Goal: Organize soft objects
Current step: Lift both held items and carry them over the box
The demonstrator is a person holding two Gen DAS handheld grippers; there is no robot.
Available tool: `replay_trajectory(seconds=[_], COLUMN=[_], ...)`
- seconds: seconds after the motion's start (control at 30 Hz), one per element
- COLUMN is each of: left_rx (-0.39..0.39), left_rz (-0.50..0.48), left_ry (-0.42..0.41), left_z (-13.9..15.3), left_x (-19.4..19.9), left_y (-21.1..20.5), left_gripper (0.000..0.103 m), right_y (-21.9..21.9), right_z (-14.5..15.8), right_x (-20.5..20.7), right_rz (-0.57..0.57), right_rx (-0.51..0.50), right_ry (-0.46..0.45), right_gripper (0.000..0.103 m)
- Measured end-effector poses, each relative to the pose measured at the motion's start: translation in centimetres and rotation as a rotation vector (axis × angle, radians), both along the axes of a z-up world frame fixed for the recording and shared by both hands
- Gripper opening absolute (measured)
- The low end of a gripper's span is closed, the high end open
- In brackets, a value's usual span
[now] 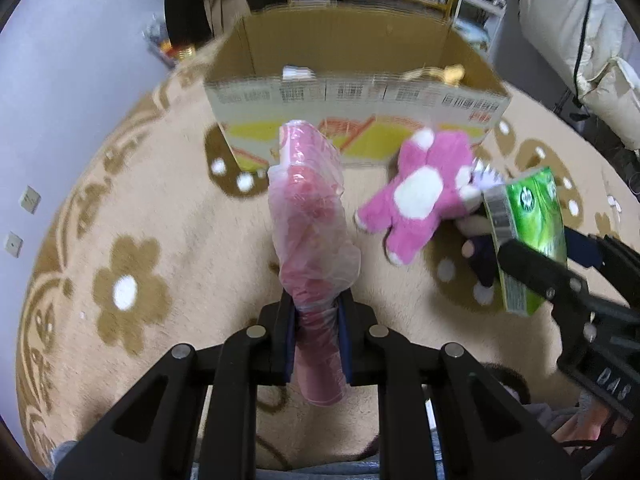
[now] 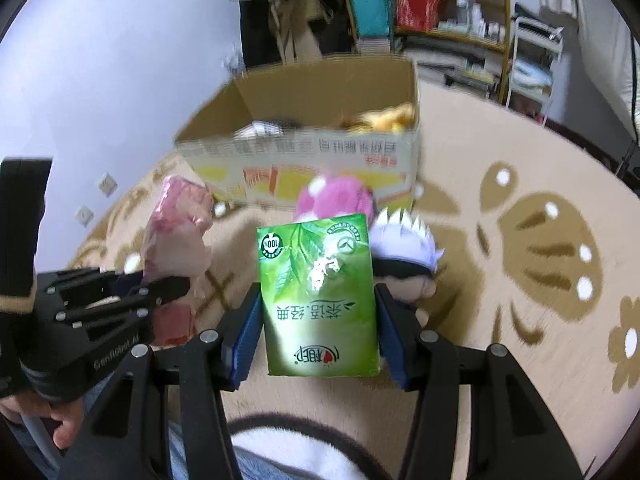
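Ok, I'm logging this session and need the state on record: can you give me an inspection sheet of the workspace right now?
Surface: beige floral rug, toys lying on it.
Job's things: open cardboard box on the rug, yellow plush inside; pink-and-white plush bear and white-haired doll on the rug before it.
Clutter: nothing seen.
Grippers: left gripper shut on plastic-wrapped pink roll; right gripper shut on green tissue pack.
Cables: black cable hanging at the right.
Surroundings: stocked shelving unit, pale wall.
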State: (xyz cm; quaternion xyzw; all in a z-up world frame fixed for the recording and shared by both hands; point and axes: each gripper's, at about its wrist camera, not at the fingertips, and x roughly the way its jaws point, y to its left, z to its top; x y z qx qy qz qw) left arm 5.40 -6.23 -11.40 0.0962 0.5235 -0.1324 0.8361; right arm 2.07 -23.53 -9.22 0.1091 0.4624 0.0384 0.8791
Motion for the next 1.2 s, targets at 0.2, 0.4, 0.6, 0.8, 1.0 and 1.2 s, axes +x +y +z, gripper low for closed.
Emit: replay_trajectory(seconds=[0.2,0.4,0.6,0.8,1.0,1.2], left_rx=[-0.007,-0.033,-0.077,-0.046,-0.05,-0.05], left_rz=[-0.002,0.004,0.014,0.017,0.038,0.027], left_ry=[-0.157,-0.277,-0.321,-0.405,-0.436,-0.47], left_z=[3.1,6.3,8.3,9.5,9.8,9.9], left_x=[-1.5,-2.8,-2.5,-2.1,-1.0,0.2], left_y=[-0.5,-0.2,0.7,0.6,0.6,-0.1], left_gripper=[0.016,0.016,0.016,0.016,0.016,0.016], right_y=[0.8,2.0,2.3,2.1,1.9,1.6], right_z=[2.7,5.0,6.6,7.7,7.9,8.0], right_x=[-0.7,-1.3,-1.7,-1.0,0.0,1.5], right_rz=[-0.023,-0.023,-0.021,-0.026,-0.027,-0.021], right_rx=[-0.059,-0.106,-0.1,-0.1,-0.11,-0.116], right_ry=[-0.146,-0.244,-0.296,-0.335,-0.35,-0.361], right_gripper=[0.056,0.056,0.056,0.056,0.056,0.056])
